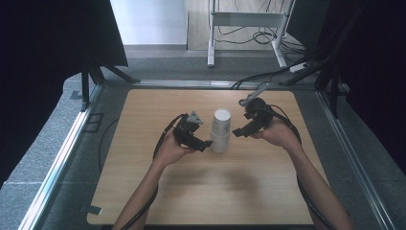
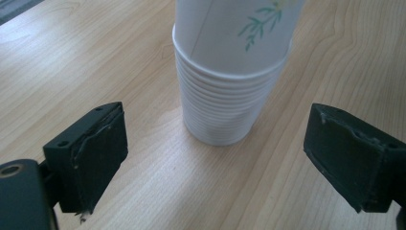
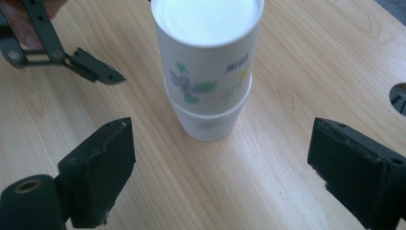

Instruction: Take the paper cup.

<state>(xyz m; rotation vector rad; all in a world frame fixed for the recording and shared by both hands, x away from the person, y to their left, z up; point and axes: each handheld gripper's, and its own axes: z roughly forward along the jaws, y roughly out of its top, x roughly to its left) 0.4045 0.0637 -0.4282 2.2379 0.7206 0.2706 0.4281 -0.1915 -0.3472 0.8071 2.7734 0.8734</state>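
White paper cups (image 1: 221, 130), seemingly stacked upside down, stand between both gaping, empty grippers (image 1: 207, 143) (image 1: 236, 133).

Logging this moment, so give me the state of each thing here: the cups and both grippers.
Cup stack: upright on the table, nested, touched by neither gripper.
Top cup: upright, sitting high in the stack, looks empty.
Left gripper: open, beside the stack.
Right gripper: open, beside the stack.

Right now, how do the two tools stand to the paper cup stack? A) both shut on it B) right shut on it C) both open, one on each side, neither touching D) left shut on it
C: the left tool and right tool flank the paper cup stack; in each gripper view the jaws stand wide with bare table between them and the cups.
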